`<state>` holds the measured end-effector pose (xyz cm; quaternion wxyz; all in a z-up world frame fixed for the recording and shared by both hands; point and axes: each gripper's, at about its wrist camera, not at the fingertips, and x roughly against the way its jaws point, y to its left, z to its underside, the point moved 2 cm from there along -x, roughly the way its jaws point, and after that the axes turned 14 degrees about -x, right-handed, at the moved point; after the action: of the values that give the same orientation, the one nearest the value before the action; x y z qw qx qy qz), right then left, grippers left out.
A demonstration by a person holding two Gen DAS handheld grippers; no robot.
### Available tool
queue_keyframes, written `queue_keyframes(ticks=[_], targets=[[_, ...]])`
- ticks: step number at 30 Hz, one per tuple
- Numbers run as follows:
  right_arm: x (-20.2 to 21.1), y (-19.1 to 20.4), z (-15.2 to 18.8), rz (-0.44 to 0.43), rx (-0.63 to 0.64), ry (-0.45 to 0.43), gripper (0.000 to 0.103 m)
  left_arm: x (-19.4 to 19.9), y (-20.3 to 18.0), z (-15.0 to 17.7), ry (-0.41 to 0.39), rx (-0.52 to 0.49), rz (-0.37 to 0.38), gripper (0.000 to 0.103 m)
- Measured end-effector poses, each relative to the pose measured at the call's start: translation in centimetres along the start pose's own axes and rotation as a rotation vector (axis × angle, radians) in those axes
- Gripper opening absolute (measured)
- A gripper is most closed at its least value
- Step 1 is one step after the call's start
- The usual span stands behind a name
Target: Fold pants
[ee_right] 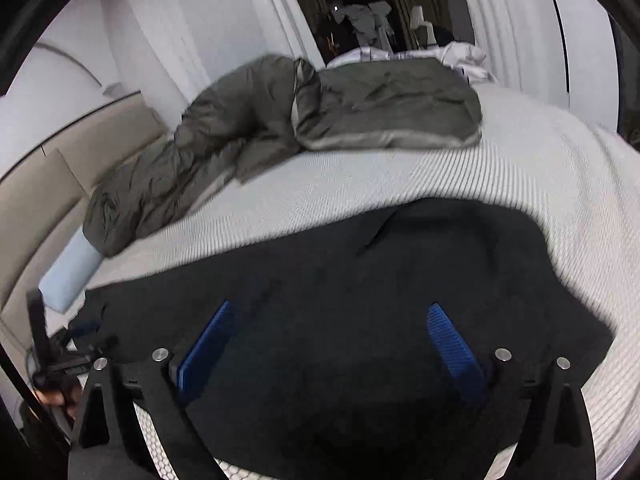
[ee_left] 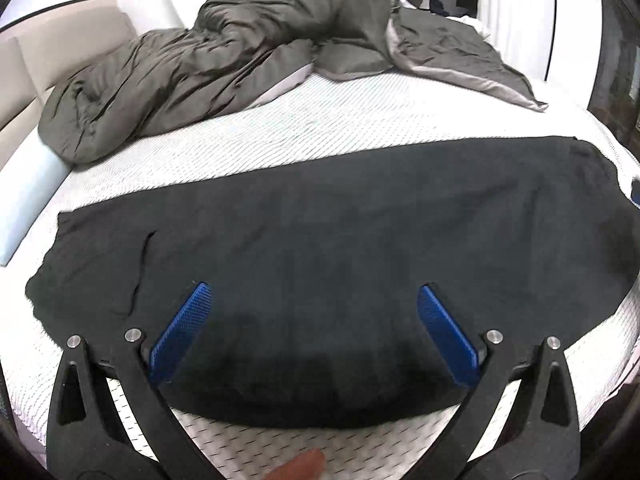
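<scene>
Pants (ee_left: 340, 248): we see them black, lying flat across the mattress (ee_left: 304, 128).
Left gripper (ee_left: 314, 296): fingers spread wide, holding nothing.
Right gripper (ee_right: 330, 312): likewise spread, holding nothing.

The left gripper (ee_left: 314, 292) fills the lower part of its frame, jaws spread wide with nothing between the blue pads (ee_left: 180, 336). The right gripper (ee_right: 330, 310) sits the same way — jaws wide apart, empty — low in its frame.
</scene>
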<state>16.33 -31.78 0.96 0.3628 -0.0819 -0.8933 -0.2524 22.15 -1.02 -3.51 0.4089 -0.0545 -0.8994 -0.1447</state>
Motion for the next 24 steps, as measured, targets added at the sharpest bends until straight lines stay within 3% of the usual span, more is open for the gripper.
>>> queue_keyframes(ticks=[4, 9, 13, 18, 22, 24], targets=[[-3.1, 2.8, 4.3, 0.078, 0.101, 0.098, 0.100, -1.0, 1.8, 2.0, 0.067, 0.002, -0.030, 0.102], [-5.9, 4.9, 7.7, 0.226, 0.243, 0.140, 0.102, -2.9, 3.6, 3.8, 0.152, 0.005, -0.074, 0.103], [-6.4, 4.4, 8.1, 0.226, 0.240, 0.149, 0.102, -3.2, 5.3, 4.5, 0.175, 0.011, -0.133, 0.103], [-5.2, 3.5, 8.1, 0.232, 0.248, 0.160, 0.102, -2.5, 9.3, 6.7, 0.197, 0.111, -0.189, 0.103], [-4.9, 3.6, 7.9, 0.242, 0.246, 0.161, 0.102, -1.4, 11.9, 7.3, 0.158, 0.203, -0.168, 0.103], [-4.8, 3.6, 8.0, 0.249, 0.249, 0.159, 0.102, -0.7, 13.7, 7.6, 0.132, 0.298, -0.156, 0.103]])
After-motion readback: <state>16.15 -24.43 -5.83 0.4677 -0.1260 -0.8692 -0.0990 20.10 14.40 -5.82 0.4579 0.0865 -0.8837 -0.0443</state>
